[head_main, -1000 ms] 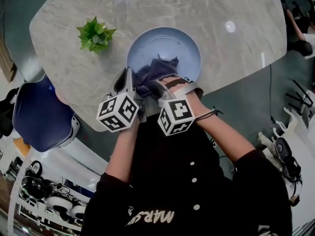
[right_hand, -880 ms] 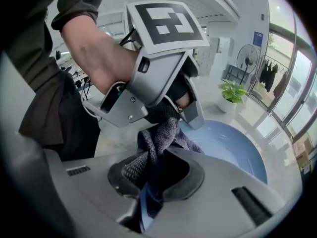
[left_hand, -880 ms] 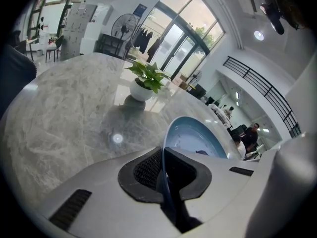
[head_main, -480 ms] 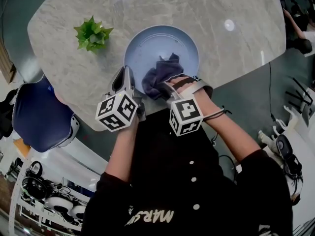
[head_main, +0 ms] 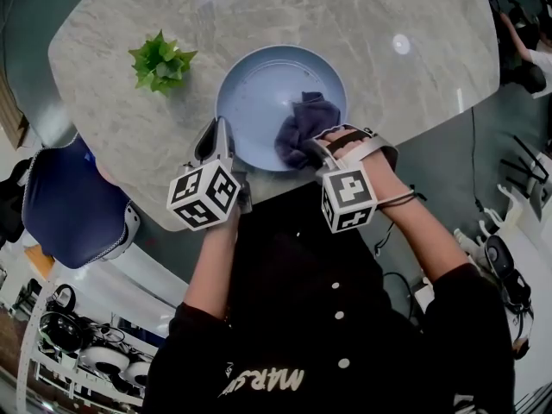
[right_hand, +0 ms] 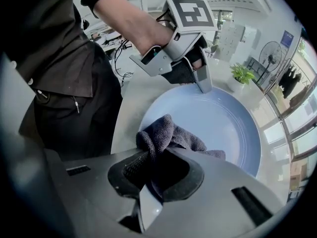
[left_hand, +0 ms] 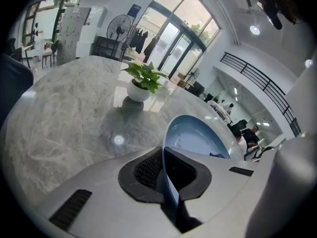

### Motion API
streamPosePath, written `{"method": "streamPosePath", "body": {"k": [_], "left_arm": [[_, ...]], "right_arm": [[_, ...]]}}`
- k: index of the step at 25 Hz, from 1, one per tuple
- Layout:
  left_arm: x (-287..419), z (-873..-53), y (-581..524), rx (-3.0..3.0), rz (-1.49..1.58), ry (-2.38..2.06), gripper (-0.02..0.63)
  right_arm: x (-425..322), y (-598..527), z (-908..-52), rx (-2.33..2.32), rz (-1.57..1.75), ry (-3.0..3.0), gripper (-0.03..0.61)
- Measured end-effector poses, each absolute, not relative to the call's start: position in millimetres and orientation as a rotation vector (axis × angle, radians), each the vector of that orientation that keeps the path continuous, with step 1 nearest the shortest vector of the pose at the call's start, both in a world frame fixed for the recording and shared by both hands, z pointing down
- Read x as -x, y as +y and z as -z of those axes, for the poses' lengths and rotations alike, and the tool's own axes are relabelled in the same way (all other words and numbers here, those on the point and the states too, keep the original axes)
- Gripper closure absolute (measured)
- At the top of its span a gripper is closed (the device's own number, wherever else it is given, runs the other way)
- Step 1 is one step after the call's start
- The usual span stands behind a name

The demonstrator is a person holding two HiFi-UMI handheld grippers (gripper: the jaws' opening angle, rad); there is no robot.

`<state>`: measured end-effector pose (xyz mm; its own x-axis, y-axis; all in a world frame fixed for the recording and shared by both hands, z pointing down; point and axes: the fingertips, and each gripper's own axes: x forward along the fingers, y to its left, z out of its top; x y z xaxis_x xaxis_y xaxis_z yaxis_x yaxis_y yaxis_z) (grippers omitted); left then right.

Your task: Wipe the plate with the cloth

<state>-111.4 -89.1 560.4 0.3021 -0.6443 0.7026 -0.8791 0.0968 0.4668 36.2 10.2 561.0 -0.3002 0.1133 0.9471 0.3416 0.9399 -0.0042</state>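
Note:
A round pale blue plate (head_main: 259, 93) lies on the marble table near its front edge. My left gripper (head_main: 222, 143) is shut on the plate's near left rim (left_hand: 166, 152), the rim passing edge-on between its pads. A dark grey cloth (head_main: 304, 128) lies bunched on the plate's right side. My right gripper (head_main: 323, 149) is shut on the cloth (right_hand: 166, 135), which bulges out above its jaws and rests on the plate (right_hand: 223, 123). In the right gripper view the left gripper (right_hand: 203, 83) shows at the plate's far rim.
A small green plant in a white pot (head_main: 160, 59) stands on the table (head_main: 388, 15) left of the plate, also in the left gripper view as the plant (left_hand: 142, 81). A blue chair (head_main: 65, 201) sits at the lower left beside the table.
My right gripper has dragged the cloth from the plate's near middle over to its right side. The left gripper has stayed on the rim.

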Motion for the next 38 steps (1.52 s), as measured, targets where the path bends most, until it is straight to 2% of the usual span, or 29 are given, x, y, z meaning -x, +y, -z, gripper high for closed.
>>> {"method": "streamPosePath", "body": {"k": [21,23,26,30,38], "left_arm": [[108,-557,-89,-1.709,-0.397,-1.354,0.58],[108,-549,-91,-1.743,-0.375,-1.342,0.556],[111,-538,-93,-1.767,-0.352,-1.335,0.472],[110,-517,-93,-1.83,-0.349,-1.332,0.423],[105,-451,-89,-2.002,-0.343,-1.356,0.379]], "right_arm": [[-50,-11,-549,0.166,0.277,-1.894,0.545],[-47,-19,-536,0.101,0.282,-1.934,0.545],[-43,-34,-514,-0.007,0.278,-2.0,0.545],[-43,-57,-479,-0.175,0.24,-2.092,0.545],[-53,-85,-406,-0.429,0.193,-2.241,0.545]]}}
